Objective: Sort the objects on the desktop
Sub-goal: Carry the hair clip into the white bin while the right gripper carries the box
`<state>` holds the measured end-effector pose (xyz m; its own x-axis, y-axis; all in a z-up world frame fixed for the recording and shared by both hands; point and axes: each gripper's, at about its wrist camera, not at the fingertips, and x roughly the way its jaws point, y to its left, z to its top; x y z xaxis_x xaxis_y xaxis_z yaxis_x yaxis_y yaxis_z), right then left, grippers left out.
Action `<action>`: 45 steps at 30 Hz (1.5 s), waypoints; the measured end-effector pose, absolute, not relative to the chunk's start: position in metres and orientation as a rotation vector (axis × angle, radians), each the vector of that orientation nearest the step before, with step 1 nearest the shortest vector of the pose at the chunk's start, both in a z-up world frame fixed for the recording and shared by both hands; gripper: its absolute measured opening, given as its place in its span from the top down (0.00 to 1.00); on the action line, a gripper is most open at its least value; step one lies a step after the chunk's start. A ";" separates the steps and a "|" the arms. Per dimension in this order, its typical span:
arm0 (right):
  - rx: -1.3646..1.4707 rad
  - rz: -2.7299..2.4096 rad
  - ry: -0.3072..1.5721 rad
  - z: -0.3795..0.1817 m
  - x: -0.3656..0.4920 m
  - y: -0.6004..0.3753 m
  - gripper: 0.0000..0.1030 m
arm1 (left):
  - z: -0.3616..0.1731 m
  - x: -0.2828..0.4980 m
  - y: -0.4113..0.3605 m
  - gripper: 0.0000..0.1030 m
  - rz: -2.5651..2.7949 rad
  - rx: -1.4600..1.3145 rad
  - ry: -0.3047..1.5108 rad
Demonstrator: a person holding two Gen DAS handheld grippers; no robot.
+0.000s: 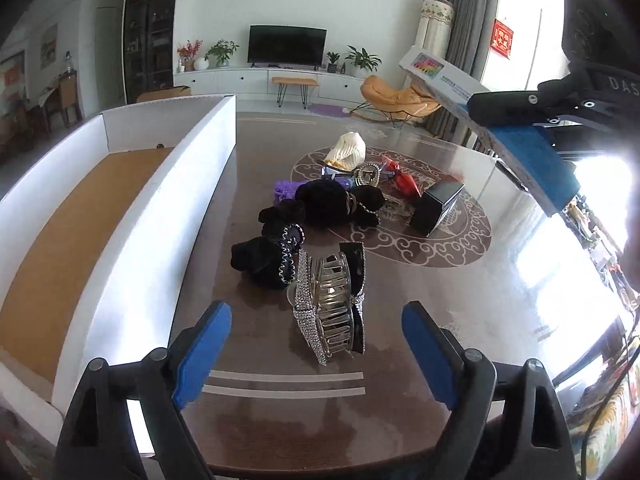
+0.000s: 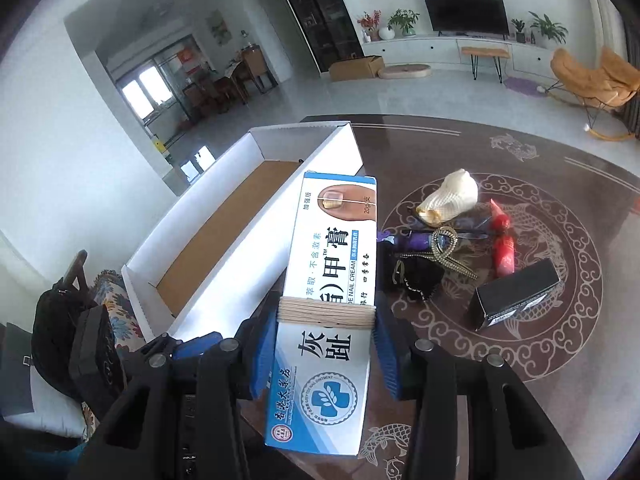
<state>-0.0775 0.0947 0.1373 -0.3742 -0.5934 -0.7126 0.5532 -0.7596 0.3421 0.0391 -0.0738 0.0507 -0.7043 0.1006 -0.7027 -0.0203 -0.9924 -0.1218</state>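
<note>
Your right gripper is clamped on the blue-and-white nail cream box, its blue pads pressing both long sides where a band of pale sticks wraps it. You hold the box in the air, beside the near wall of the white tray with the brown floor. Your left gripper hangs with its fingers wide apart just short of the rhinestone hair claw on the table. Beyond it lie black scrunchies, a black box, a red packet and what looks like a cream mesh pouch.
</note>
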 end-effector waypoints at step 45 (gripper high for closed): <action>1.186 -1.861 0.187 0.061 -0.073 -0.212 0.20 | 0.061 0.026 -0.331 0.23 3.152 -1.627 -0.432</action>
<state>-0.0729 -0.2118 0.0608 -0.1412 -0.6002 -0.7873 0.7446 -0.5885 0.3151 0.0257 -0.3313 0.0607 -0.5127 -0.2637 -0.8171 0.4739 -0.8805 -0.0132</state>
